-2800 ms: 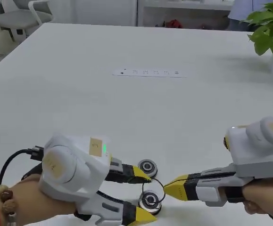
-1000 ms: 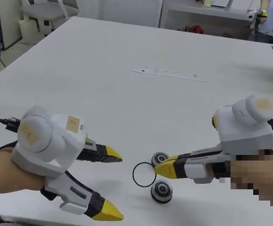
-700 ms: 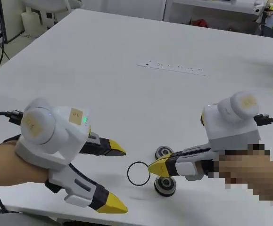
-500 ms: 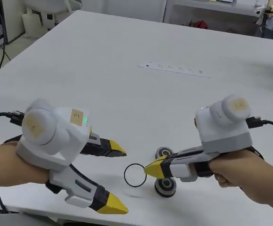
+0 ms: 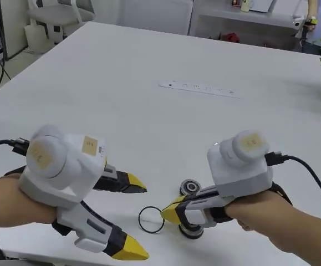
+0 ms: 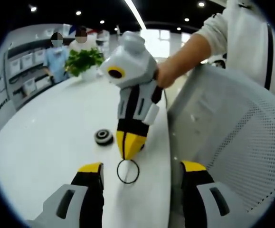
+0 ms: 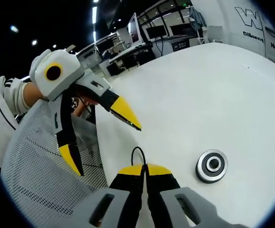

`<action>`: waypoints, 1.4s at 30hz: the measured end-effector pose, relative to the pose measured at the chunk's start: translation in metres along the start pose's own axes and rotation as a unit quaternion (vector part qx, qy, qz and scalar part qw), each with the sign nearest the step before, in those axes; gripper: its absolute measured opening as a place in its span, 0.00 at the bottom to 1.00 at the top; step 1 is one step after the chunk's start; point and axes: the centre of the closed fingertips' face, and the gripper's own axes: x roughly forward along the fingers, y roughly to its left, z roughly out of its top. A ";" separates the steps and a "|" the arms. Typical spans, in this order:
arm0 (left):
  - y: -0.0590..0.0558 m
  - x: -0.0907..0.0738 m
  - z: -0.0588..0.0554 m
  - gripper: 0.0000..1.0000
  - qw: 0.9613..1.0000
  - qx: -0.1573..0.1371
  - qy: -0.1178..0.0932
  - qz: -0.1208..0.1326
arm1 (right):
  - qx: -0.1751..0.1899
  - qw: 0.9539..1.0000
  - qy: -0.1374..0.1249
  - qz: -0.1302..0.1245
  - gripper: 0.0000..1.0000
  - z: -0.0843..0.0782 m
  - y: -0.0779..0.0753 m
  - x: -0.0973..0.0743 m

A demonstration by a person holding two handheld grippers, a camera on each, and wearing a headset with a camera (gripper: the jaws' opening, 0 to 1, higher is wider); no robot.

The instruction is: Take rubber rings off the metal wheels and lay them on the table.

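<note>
Right gripper [image 5: 169,213]: jaws pinched flat on the rubber ring [image 5: 139,219], gripping its rim. The ring is off both wheels, roughly flat, low over the table [image 5: 121,72] near its front edge. It sticks out from the tips toward the left gripper [image 6: 141,167]; can't tell if it touches the table. Left gripper: jaws wide apart, holding nothing, ring just ahead of its gap. One wheel [image 5: 189,187] is just behind the right gripper, the other [image 5: 192,229] is partly under it. Power strip [image 5: 200,88] mid-table. Mesh chair [image 6: 232,142] is by the edge. Wall lettering starts with a big W; rest unreadable.
</note>
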 end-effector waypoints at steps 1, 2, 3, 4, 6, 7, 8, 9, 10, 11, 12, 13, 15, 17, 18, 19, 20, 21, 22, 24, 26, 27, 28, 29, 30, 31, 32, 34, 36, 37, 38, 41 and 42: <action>0.000 0.000 0.000 0.66 1.000 0.001 0.000 0.000 | -0.003 1.000 0.002 0.000 0.00 -0.001 0.001 0.001; 0.000 0.000 0.000 0.66 1.000 0.001 0.000 -0.001 | -0.008 1.000 0.006 -0.001 0.00 -0.003 0.001 0.002; 0.000 0.000 0.000 0.66 1.000 0.000 0.001 -0.001 | -0.010 1.000 0.008 0.000 0.00 -0.004 0.002 0.002; 0.000 0.000 0.000 0.66 1.000 0.000 0.001 -0.001 | -0.013 1.000 0.010 -0.001 0.00 -0.004 0.001 0.002; 0.000 0.000 0.000 0.66 1.000 0.000 0.003 0.000 | -0.015 1.000 0.011 -0.004 0.00 -0.005 0.000 0.002; 0.000 0.000 0.000 0.66 1.000 0.000 0.003 0.000 | -0.015 1.000 0.012 -0.004 0.00 -0.005 -0.001 0.002; 0.000 0.000 0.000 0.66 1.000 0.000 0.003 0.000 | -0.015 1.000 0.009 -0.007 0.00 -0.004 -0.002 0.002; 0.000 0.000 0.000 0.66 1.000 0.000 0.002 0.001 | -0.014 1.000 0.008 -0.007 0.00 -0.003 -0.003 0.001; 0.000 0.000 0.000 0.66 1.000 -0.001 0.003 0.001 | -0.012 1.000 0.006 -0.008 0.00 -0.003 -0.004 0.000; 0.000 0.000 0.000 0.66 1.000 0.000 0.003 0.001 | -0.013 1.000 0.005 -0.009 0.00 -0.002 -0.004 0.000; 0.000 0.000 0.000 0.66 1.000 0.000 0.004 0.001 | -0.016 1.000 0.004 -0.013 0.00 -0.001 -0.005 -0.001; 0.000 0.000 -0.001 0.66 1.000 0.001 0.005 0.001 | -0.018 1.000 0.003 -0.014 0.02 -0.001 -0.006 -0.001; 0.001 0.000 0.000 0.66 1.000 0.002 0.006 0.002 | -0.017 1.000 0.002 -0.015 0.03 0.000 -0.007 -0.004; 0.001 0.000 0.000 0.66 1.000 0.003 0.007 0.002 | -0.022 1.000 0.000 -0.018 0.03 0.000 -0.008 -0.006; 0.001 0.000 0.000 0.65 1.000 0.003 0.008 0.002 | -0.023 1.000 0.000 -0.019 0.04 0.000 -0.009 -0.007; 0.001 0.000 0.000 0.65 1.000 0.004 0.008 0.002 | -0.022 1.000 -0.002 -0.019 0.04 0.000 -0.009 -0.009; 0.001 0.000 0.000 0.65 1.000 0.004 0.008 0.002 | -0.022 1.000 -0.002 -0.019 0.04 0.000 -0.009 -0.010; 0.001 0.000 0.000 0.65 1.000 0.004 0.009 0.002 | -0.023 1.000 -0.002 -0.020 0.05 0.000 -0.009 -0.011; 0.001 0.000 0.000 0.65 1.000 0.004 0.009 0.002 | -0.024 1.000 -0.002 -0.020 0.05 -0.001 -0.010 -0.012; 0.001 0.000 0.000 0.65 1.000 0.005 0.010 0.003 | -0.027 0.999 -0.003 -0.022 0.06 -0.001 -0.010 -0.015; 0.002 0.000 0.000 0.65 1.000 0.004 0.010 0.004 | -0.028 0.999 -0.004 -0.024 0.07 -0.001 -0.011 -0.018; 0.002 0.000 -0.001 0.65 1.000 0.003 0.011 0.004 | -0.029 0.999 -0.005 -0.025 0.08 -0.001 -0.012 -0.020; 0.002 0.000 -0.001 0.65 1.000 0.004 0.013 0.004 | -0.029 0.999 -0.006 -0.026 0.08 -0.001 -0.012 -0.021; 0.001 0.000 -0.001 0.65 1.000 0.004 0.013 0.004 | -0.031 0.999 -0.008 -0.028 0.08 0.000 -0.013 -0.024; 0.001 0.000 -0.001 0.65 1.000 0.004 0.013 0.004 | -0.031 0.999 -0.010 -0.029 0.08 0.000 -0.014 -0.025; 0.001 0.000 0.000 0.65 1.000 0.005 0.013 0.004 | -0.030 0.999 -0.013 -0.030 0.08 0.001 -0.014 -0.028; 0.001 0.000 0.000 0.65 1.000 0.005 0.012 0.003 | -0.029 0.999 -0.014 -0.030 0.09 0.001 -0.014 -0.030; 0.002 0.000 0.001 0.65 1.000 0.005 0.012 0.004 | -0.029 0.999 -0.018 -0.031 0.09 0.001 -0.015 -0.033; 0.002 0.000 0.001 0.65 1.000 0.005 0.013 0.005 | -0.029 0.999 -0.020 -0.034 0.10 0.000 -0.015 -0.037; 0.002 -0.001 0.001 0.65 1.000 0.005 0.012 0.006 | -0.029 0.999 -0.022 -0.034 0.11 0.001 -0.015 -0.038; 0.002 -0.001 0.002 0.65 1.000 0.005 0.012 0.006 | -0.026 0.999 -0.027 -0.034 0.12 0.002 -0.014 -0.041; 0.002 -0.002 0.003 0.65 1.000 0.005 0.012 0.007 | -0.026 0.998 -0.038 -0.035 0.12 0.005 -0.013 -0.048; 0.002 -0.002 0.003 0.65 1.000 0.005 0.012 0.007 | -0.026 0.998 -0.042 -0.035 0.13 0.006 -0.013 -0.050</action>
